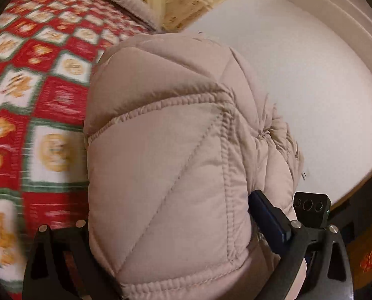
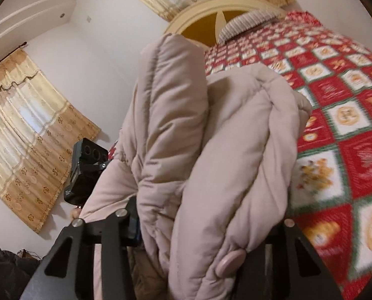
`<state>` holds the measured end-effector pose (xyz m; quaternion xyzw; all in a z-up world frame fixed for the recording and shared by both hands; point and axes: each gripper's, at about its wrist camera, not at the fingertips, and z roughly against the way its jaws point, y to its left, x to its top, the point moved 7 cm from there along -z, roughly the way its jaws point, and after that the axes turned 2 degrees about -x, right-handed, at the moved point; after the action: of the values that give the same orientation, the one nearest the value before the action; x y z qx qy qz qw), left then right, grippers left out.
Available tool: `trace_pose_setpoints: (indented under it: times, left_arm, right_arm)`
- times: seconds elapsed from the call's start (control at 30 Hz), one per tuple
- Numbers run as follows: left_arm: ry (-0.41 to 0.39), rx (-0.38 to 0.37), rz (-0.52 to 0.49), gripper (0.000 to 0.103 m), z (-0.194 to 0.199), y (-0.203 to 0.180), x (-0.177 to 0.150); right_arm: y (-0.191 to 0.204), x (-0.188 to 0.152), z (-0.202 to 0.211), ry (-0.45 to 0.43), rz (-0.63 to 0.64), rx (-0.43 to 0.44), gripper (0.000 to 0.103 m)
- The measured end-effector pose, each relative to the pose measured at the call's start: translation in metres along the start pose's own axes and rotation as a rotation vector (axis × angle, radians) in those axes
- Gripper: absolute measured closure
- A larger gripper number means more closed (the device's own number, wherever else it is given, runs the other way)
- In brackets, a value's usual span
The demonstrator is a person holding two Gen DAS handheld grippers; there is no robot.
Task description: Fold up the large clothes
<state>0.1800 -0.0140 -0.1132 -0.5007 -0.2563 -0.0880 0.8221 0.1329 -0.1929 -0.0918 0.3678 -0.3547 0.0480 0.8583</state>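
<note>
Beige quilted jacket (image 1: 166,150): a puffy padded coat, bunched up and lifted clear of the bed, filling the middle of both wrist views.
Left gripper (image 1: 171,227): its black arms flank the jacket, a blue-padded finger (image 1: 268,217) pressing into the right side of the quilted bulk; the other finger is hidden behind the fabric. It grips the jacket.
Right gripper (image 2: 206,227): thick folds of the jacket (image 2: 211,162) are wedged between its two black arms, and a round beige button (image 2: 229,262) sits low near the right arm. The fingertips are buried in cloth; the jaws look clamped on the jacket.
Other tool seen from the right: the left gripper's black camera housing (image 2: 85,170) shows at the jacket's left edge.
Bedspread (image 1: 35,87): red, green and white checked pattern, blurred, below and beside the jacket.
Headboard (image 2: 211,17): cream arch at the far end of the bed.
Curtains (image 2: 28,135): gold patterned, against a white wall.
</note>
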Motion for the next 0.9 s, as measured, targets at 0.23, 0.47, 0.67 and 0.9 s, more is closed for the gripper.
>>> trace_pose_setpoints:
  times: [0.23, 0.47, 0.67, 0.9]
  left_arm:
    - [0.099, -0.086, -0.114, 0.005, -0.073, -0.079, 0.000]
    - [0.231, -0.108, -0.229, 0.005, -0.208, -0.141, -0.002]
    - [0.294, 0.055, -0.309, 0.005, -0.309, -0.140, -0.029]
    - [0.288, 0.203, -0.315, 0.004, -0.346, -0.118, -0.022]
  right_arm:
    - [-0.026, 0.015, 0.091, -0.151, -0.031, -0.056, 0.056]
    - [-0.105, 0.038, 0.186, -0.282, -0.089, -0.231, 0.056]
    - [-0.202, 0.035, 0.219, -0.294, -0.177, -0.377, 0.056]
    - [-0.282, 0.023, 0.212, -0.278, -0.323, -0.359, 0.054]
